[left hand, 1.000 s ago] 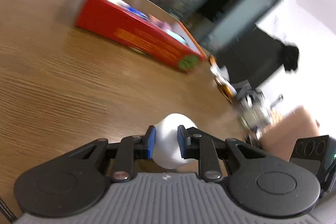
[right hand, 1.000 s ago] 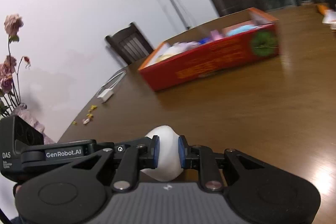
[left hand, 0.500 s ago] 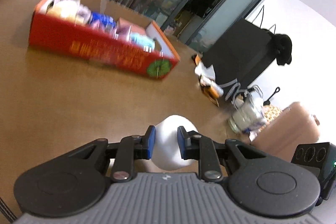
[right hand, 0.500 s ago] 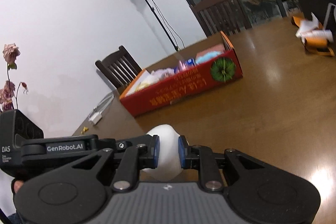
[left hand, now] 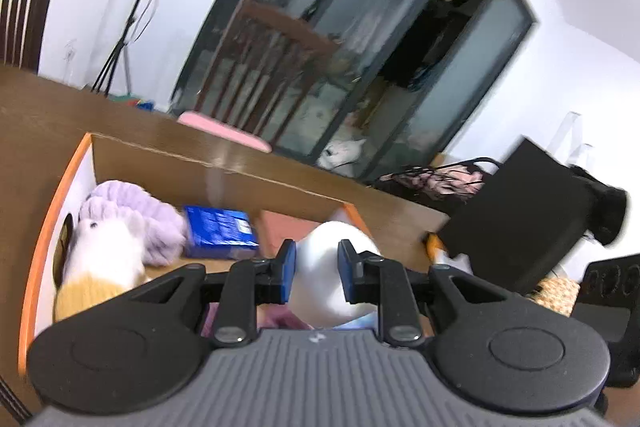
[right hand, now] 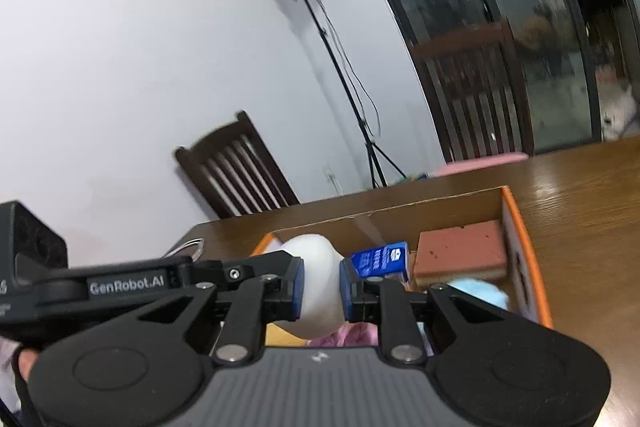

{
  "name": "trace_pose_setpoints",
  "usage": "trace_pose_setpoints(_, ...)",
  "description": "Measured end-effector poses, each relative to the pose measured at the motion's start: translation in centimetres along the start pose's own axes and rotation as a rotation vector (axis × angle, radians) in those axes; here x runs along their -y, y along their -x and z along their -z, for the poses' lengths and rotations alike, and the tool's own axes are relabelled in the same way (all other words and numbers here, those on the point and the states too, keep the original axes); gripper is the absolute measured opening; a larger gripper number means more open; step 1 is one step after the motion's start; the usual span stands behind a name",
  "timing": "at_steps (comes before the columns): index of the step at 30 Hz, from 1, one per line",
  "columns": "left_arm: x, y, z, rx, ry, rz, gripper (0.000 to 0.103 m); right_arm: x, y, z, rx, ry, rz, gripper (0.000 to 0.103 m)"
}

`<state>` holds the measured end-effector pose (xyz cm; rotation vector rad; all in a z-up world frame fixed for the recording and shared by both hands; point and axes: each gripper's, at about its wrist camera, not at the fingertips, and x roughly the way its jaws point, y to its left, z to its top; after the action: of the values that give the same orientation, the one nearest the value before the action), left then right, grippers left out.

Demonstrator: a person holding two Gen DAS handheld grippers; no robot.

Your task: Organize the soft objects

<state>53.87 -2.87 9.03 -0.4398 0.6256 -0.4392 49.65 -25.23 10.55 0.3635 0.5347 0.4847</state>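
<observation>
White foam balls (left hand: 320, 277) (right hand: 318, 289) sit pinched in my left tongs (left hand: 317, 267) and right tongs (right hand: 321, 285); the box (left hand: 48, 227) (right hand: 528, 259), recently far ahead, now lies under both—ready to release.

Left gripper (left hand: 317, 277): blue-padded black fingers clamped on a squashed white foam ball (left hand: 326, 281), held above the box's near right part.
Box: open orange-rimmed cardboard box (left hand: 48, 227) on the brown wooden table (left hand: 36, 107).
Box, left end: fluffy lilac plush (left hand: 132, 211), with a blurred white-and-yellow plush toy (left hand: 100, 267) in front of it.
Box, middle: blue printed packet (left hand: 220, 231).
Box, right: terracotta sponge block (left hand: 280, 227).
Beyond the table: dark wooden slatted chair (left hand: 264, 67) with pink cushion (left hand: 224, 131), before dark glass doors (left hand: 360, 27).
Far right: black cabinet (left hand: 520, 211).
</observation>
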Motion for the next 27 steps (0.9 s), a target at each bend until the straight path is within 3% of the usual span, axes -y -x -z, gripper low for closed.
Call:
trace_pose_setpoints(4,-4.3,-5.3,-0.5,-0.082,0.069,-0.075,0.023,1.6,-6.7,-0.5,-0.090,-0.008,0.053,0.019)
trace_pose_setpoints(6,-4.9,-6.8,-0.4,-0.118,0.029,-0.152,0.024,2.5,-9.3,0.0,-0.152,-0.047,0.065,0.019)
trace_pose_setpoints(9,-5.5,-7.9,-0.1,-0.167,0.000,-0.227,0.023,3.2,-11.6,1.2,-0.207,-0.063,0.086,0.020)
trace_pose_setpoints(13,-5.5,-8.0,-0.2,-0.179,-0.007,-0.231,0.026,3.1,-11.8,1.6,-0.257,-0.050,0.117,0.025)
trace_pose_setpoints(16,-4.8,-7.0,-0.3,-0.142,-0.031,-0.273,0.037,3.0,-11.6,1.8,-0.227,-0.024,0.162,0.038)
trace_pose_setpoints(17,-4.4,-6.5,-0.4,-0.118,-0.060,-0.292,0.049,3.0,-11.2,1.5,-0.214,-0.016,0.183,0.046)
trace_pose_setpoints(18,-3.8,-5.8,-0.6,-0.090,-0.088,-0.308,0.052,2.8,-10.8,1.3,-0.192,0.003,0.199,0.048)
trace_pose_setpoints(20,-2.4,-3.4,-0.9,-0.022,-0.131,-0.309,0.053,2.3,-9.2,0.5,-0.134,0.032,0.195,0.048)
trace_pose_setpoints(23,-0.7,1.2,-0.5,0.064,-0.179,-0.265,0.061,2.0,-5.3,-0.7,-0.040,0.036,0.181,0.052)
trace_pose_setpoints(27,1.2,7.2,1.0,0.144,-0.295,-0.310,0.074,1.5,1.3,-1.3,0.005,0.084,0.199,0.056)
